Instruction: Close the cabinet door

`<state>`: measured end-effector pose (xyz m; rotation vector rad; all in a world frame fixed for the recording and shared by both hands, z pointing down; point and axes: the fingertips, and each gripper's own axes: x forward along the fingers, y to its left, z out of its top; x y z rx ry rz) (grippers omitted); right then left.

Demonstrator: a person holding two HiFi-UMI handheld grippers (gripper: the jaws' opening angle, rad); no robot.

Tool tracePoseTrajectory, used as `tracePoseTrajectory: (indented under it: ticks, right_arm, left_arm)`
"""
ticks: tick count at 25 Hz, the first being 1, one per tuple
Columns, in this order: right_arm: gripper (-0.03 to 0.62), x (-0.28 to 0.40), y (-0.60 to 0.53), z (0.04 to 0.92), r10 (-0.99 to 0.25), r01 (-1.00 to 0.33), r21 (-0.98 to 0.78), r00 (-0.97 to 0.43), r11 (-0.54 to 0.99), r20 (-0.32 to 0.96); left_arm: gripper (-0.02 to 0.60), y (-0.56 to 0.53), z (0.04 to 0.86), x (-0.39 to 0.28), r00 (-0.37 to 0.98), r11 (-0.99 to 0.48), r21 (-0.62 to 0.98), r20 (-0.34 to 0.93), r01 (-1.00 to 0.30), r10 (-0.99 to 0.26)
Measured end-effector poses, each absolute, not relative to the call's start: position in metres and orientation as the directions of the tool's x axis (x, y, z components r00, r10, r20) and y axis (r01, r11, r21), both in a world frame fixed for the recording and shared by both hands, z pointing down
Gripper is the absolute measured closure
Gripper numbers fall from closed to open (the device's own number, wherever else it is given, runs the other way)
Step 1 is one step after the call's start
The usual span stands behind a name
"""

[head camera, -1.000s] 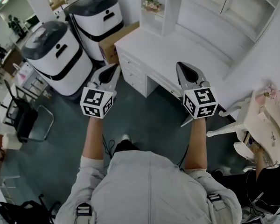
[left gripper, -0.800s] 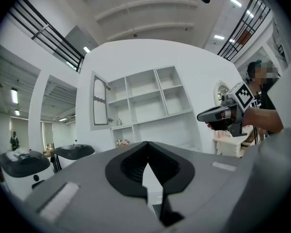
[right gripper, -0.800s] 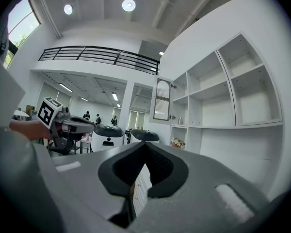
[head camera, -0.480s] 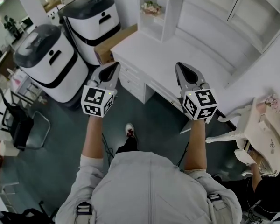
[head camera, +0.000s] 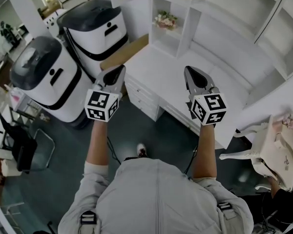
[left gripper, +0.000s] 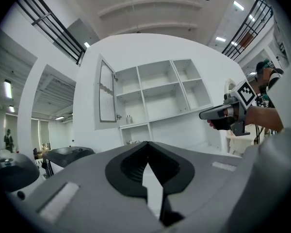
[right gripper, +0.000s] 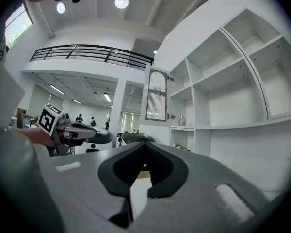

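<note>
Shelf unit (left gripper: 142,93) above the desk (head camera: 161,67), split into open cubbies. L column holds stuff: 1 small jar (left gripper: 128,119) upright in the mid cubby, right by the hinge side, and 1 bunch of flowers (head camera: 166,19) in the cubby below it.

Door (left gripper: 105,98): 1, w/ a ribbed panel, hinged on the unit's L edge at upper level. It's swung out wide, standing open beside the jar cubby. It's up ahead of both tools and well apart from them, neither touching.

Left gripper (head camera: 120,71): clenched, jaw tips meeting, nothing between. Right gripper (head camera: 189,72): same, tips together and bare. Both are held out level, side by side over the floor at the desk's front edge, pointing toward the shelves.

Other containers: 2 white bins w/ dark lids left of the desk, one near (head camera: 41,74) and one behind it (head camera: 95,28), both lids down, so contents can't be seen. 1 cardboard box (head camera: 127,51) sits wedged between the rear bin and the desk's end, flaps closed. The desk front has drawers, all pushed in.
</note>
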<state>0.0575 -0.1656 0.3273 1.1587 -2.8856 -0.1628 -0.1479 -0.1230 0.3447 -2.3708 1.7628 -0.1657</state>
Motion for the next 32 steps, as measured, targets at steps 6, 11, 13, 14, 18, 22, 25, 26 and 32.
tracePoseTrajectory:
  ticks: [6,11,13,14,18,22,25,26,32]
  right_arm:
    - [0.592,0.021,-0.209,0.325,-0.705,-0.703,0.092,-0.709,0.705,-0.013]
    - [0.592,0.006,-0.239,0.321,-0.736,-0.738,0.03,-0.675,0.675,-0.042]
    - [0.592,0.001,-0.249,0.317,-0.737,-0.739,0.015,-0.673,0.674,-0.058]
    - [0.592,-0.002,-0.253,0.315,-0.736,-0.738,0.022,-0.675,0.675,-0.061]
    - [0.592,-0.017,-0.275,0.308,-0.717,-0.719,0.04,-0.695,0.694,-0.053]
    - [0.592,-0.033,-0.305,0.301,-0.687,-0.689,0.024,-0.724,0.724,-0.056]
    - [0.592,-0.046,-0.332,0.294,-0.661,-0.662,-0.015,-0.747,0.75,-0.069]
    - [0.592,-0.051,-0.343,0.291,-0.655,-0.656,-0.011,-0.752,0.755,-0.068]
    - [0.592,-0.077,-0.404,0.284,-0.612,-0.613,0.014,-0.79,0.79,-0.047]
  left_arm:
    - [0.563,-0.172,0.349,-0.189,0.305,-0.299,-0.185,-0.005,-0.936,-0.952]
    - [0.563,-0.202,0.353,-0.216,0.305,-0.303,-0.156,0.006,-0.94,-0.952]
    - [0.563,-0.215,0.352,-0.225,0.304,-0.302,-0.143,0.007,-0.943,-0.953]
    - [0.563,-0.222,0.352,-0.23,0.302,-0.3,-0.135,0.007,-0.944,-0.953]
    - [0.537,-0.25,0.342,-0.251,0.286,-0.284,-0.111,-0.006,-0.952,-0.958]
    - [0.513,-0.286,0.325,-0.267,0.265,-0.26,-0.114,-0.03,-0.959,-0.964]
    - [0.481,-0.314,0.311,-0.278,0.253,-0.246,-0.131,-0.039,-0.96,-0.967]
    - [0.464,-0.324,0.306,-0.283,0.248,-0.241,-0.137,-0.041,-0.961,-0.968]
    - [0.437,-0.383,0.282,-0.314,0.177,-0.168,-0.126,-0.063,-0.978,-0.982]
